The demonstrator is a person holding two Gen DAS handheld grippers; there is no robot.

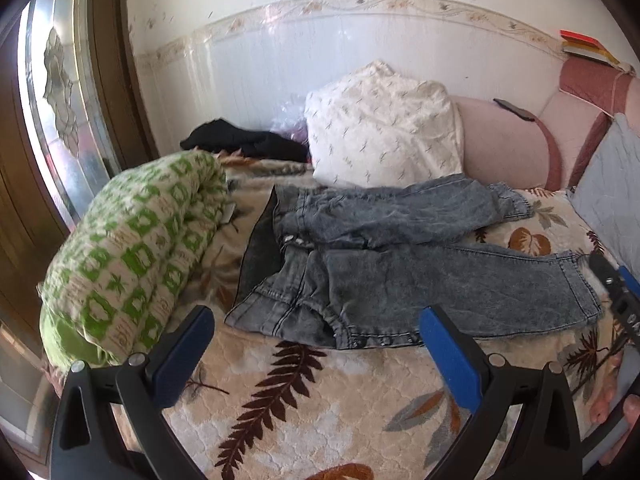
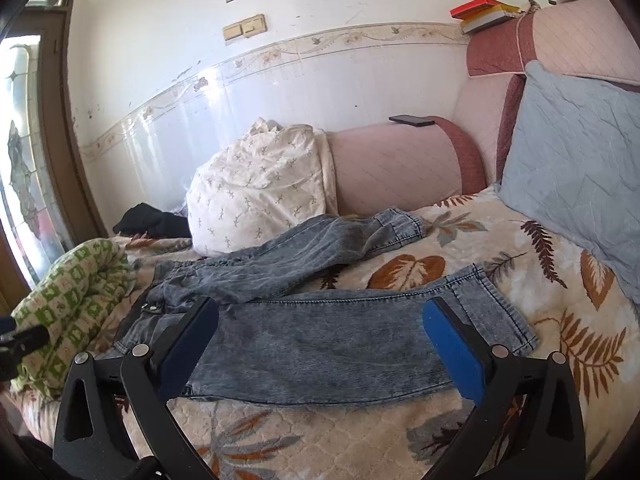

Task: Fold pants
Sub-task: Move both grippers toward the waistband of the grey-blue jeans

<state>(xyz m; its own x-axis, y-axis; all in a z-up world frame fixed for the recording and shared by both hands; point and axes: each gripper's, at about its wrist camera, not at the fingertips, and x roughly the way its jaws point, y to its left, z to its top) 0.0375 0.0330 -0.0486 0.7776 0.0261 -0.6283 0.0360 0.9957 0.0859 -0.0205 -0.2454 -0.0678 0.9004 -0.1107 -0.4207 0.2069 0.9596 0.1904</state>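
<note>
Pants [image 1: 400,264] are lying spread on the leaf-patterned bedspread [image 1: 320,392], unfolded, and we are hovering both tools over the near edge of the bed. Their long axis is running across our view, side to side: the waistband [image 1: 260,264] is pointing left toward the green-checked quilt roll [image 1: 132,256], and the cuffs are pointing right toward the blue pillow [image 2: 572,168]. The two legs are splaying apart, the far leg [image 2: 328,240] angling away toward the white pillow [image 2: 260,192], the near leg [image 2: 340,332] lying almost parallel to the bed's edge.

We are holding the left gripper [image 1: 316,344] with its jaws spread wide and gripping nothing; the waist end is sitting just ahead of it, so this hand is the nearer one to the waistband. We are holding the right gripper [image 2: 320,336] spread wide too, empty, with the near leg stretching right across the gap between its fingers and the near cuff [image 2: 500,308] lying just beyond its right finger. In the left wrist view the right tool is showing at the far right beside that cuff.

We are judging that folding has not yet begun, and that the coming move is turning on this layout: the left hand taking the waist side, the right hand taking the cuff side, then bringing one leg over the other along that sideways axis
</note>
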